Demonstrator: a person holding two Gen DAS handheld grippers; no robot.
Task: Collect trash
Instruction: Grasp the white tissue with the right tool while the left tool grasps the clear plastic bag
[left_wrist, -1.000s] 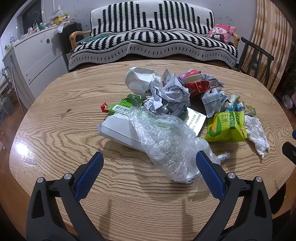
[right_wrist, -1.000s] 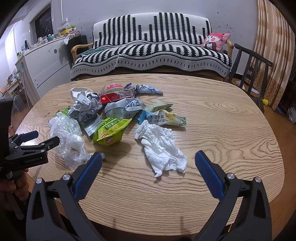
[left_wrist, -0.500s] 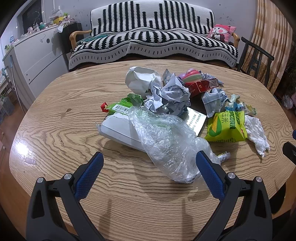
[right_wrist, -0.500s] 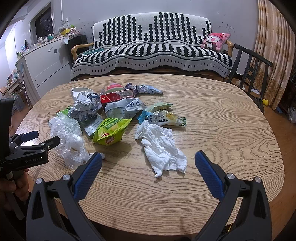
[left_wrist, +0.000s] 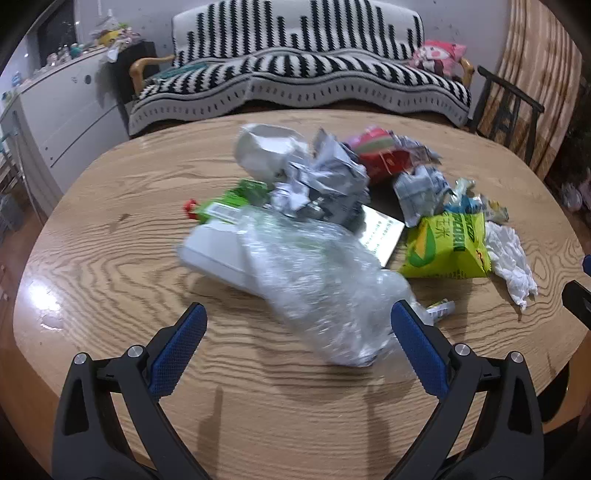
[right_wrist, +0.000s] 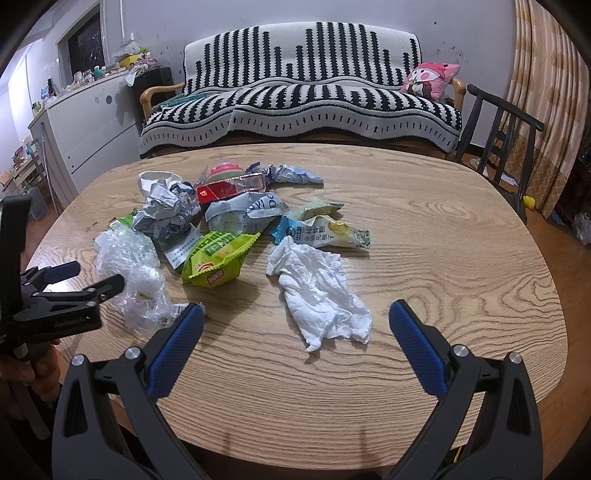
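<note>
A striped sofa (right_wrist: 301, 99) fills the far wall, with a pink cushion (right_wrist: 430, 79) at its right end and a dark chair (right_wrist: 498, 125) to the right of it. In front stands the oval wooden tabletop (right_wrist: 443, 236), and the trash lies in a loose heap on its left half.

Nearest the left claw (left_wrist: 295, 341) is a clear plastic bag (left_wrist: 325, 280), blurred in that view, draped over a flat white packet (left_wrist: 212, 253). Behind them sit a ball of crumpled paper (left_wrist: 325, 181), a white cup (left_wrist: 264, 149) and a green carton (left_wrist: 232, 203). To the right lies a green snack bag (right_wrist: 216, 264), with a red wrapper (right_wrist: 231, 188) and a blue-and-white pouch (right_wrist: 319, 234) farther off.

A crumpled white tissue (right_wrist: 319, 291) lies just ahead of the right claw (right_wrist: 295, 341), a little apart from the rest.

Both claws hang above the near edge of the tabletop with their blue pads spread wide, and neither grips anything. The left one also shows from the side in the right view, held in a hand (right_wrist: 26, 373).
</note>
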